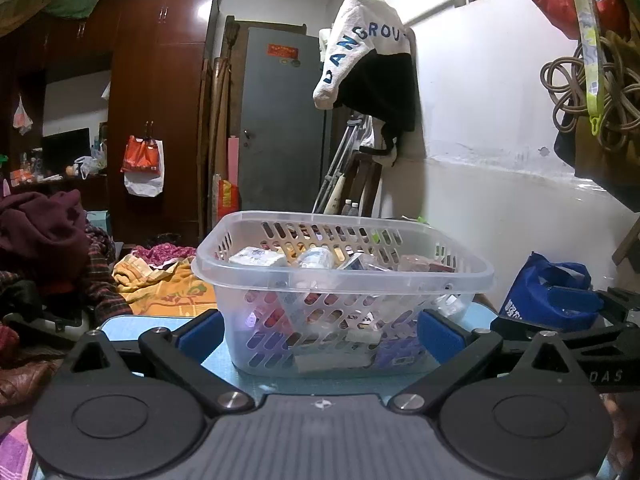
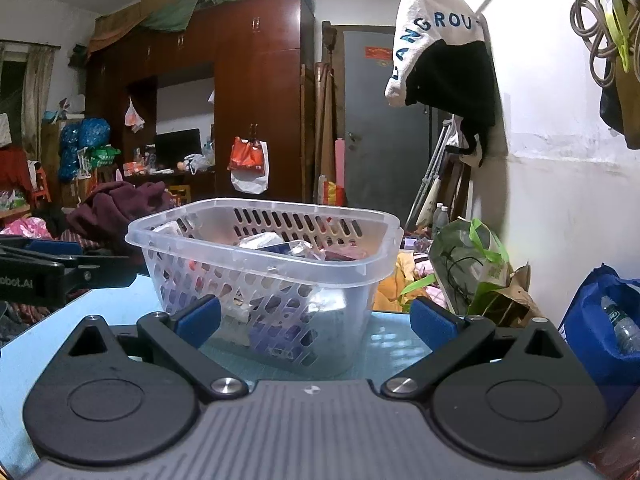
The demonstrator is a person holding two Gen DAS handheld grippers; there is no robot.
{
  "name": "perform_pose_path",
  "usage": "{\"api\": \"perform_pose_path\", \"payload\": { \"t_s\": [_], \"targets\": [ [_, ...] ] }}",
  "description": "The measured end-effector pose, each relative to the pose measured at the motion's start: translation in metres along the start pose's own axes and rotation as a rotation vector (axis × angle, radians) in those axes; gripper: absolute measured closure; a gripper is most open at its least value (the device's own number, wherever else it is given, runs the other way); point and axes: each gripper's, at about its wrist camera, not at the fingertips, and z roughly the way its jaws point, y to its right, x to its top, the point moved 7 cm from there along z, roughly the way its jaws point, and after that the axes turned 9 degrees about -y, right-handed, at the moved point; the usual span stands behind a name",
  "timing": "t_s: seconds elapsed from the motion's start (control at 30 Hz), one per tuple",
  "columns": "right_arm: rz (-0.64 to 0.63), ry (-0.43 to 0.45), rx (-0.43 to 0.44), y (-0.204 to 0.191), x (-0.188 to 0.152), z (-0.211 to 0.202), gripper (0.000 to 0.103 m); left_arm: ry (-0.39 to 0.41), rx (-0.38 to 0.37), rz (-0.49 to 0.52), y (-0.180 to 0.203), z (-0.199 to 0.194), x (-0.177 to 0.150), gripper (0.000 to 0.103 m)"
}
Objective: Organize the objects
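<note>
A clear slotted plastic basket (image 1: 344,276) stands on the light blue table (image 1: 120,326), holding several small packets and tissue packs. My left gripper (image 1: 320,334) is open, its blue pads on either side of the basket's near wall, low by the base. In the right wrist view the same basket (image 2: 256,258) sits a little left of centre. My right gripper (image 2: 316,320) is open too, facing the basket's near right corner with nothing held. Each gripper shows at the edge of the other's view: the right gripper (image 1: 520,324), the left gripper (image 2: 100,270).
A blue bag (image 2: 600,328) with a bottle stands at the table's right side by the white wall. A green plastic bag with leaves (image 2: 468,268) lies behind the basket. Heaped clothes and bedding (image 1: 160,280) fill the left. A jacket and coiled cord hang on the wall.
</note>
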Motion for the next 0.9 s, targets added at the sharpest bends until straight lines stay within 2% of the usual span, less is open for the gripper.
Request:
{"api": "perform_pose_path", "payload": {
  "t_s": [0.9],
  "targets": [
    [-0.003,-0.003,0.004,-0.0026,-0.0012,0.0017,0.000,-0.017,-0.013,-0.019,0.0020,0.0032,-0.0028,0.000]
  ]
}}
